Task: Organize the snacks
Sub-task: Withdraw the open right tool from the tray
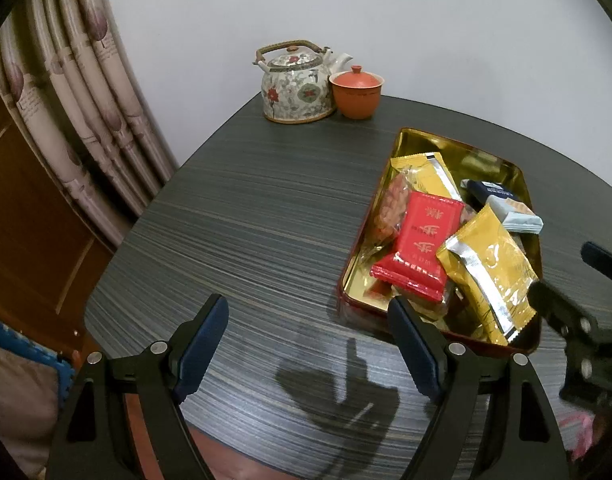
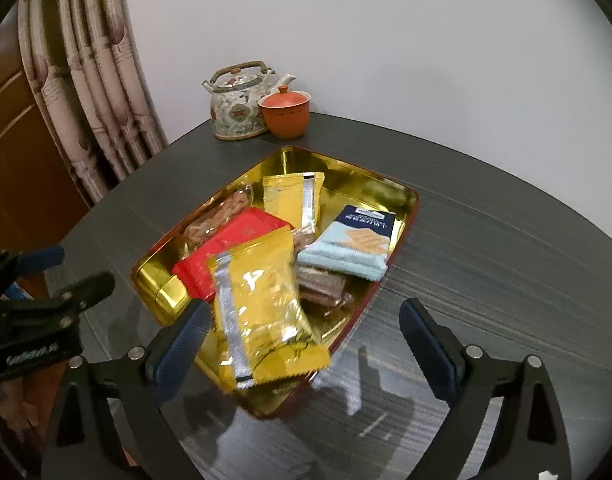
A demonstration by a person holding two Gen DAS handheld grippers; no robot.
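A gold tin tray (image 1: 446, 148) (image 2: 297, 160) sits on the dark table and holds several snack packets. Among them are a red packet (image 1: 418, 240) (image 2: 225, 248), a pale blue packet (image 1: 514, 212) (image 2: 354, 244), a clear bag of nuts (image 1: 390, 208) (image 2: 221, 212) and a yellow packet (image 1: 426, 176) (image 2: 285, 196) at the back. Another yellow packet (image 1: 490, 272) (image 2: 261, 304) lies slanted on the tin's near end, slightly blurred. My right gripper (image 2: 306, 308) (image 1: 570, 272) is open above it, pads clear of it. Left of the tin, my left gripper (image 1: 308, 308) (image 2: 73, 268) is open over bare table.
A flowered teapot (image 1: 295, 84) (image 2: 237, 108) and an orange lidded cup (image 1: 356, 92) (image 2: 285, 116) stand at the table's far edge by the white wall. A pleated curtain (image 1: 85, 100) and a wooden door are at the left. The table (image 1: 245, 220) has a rounded edge.
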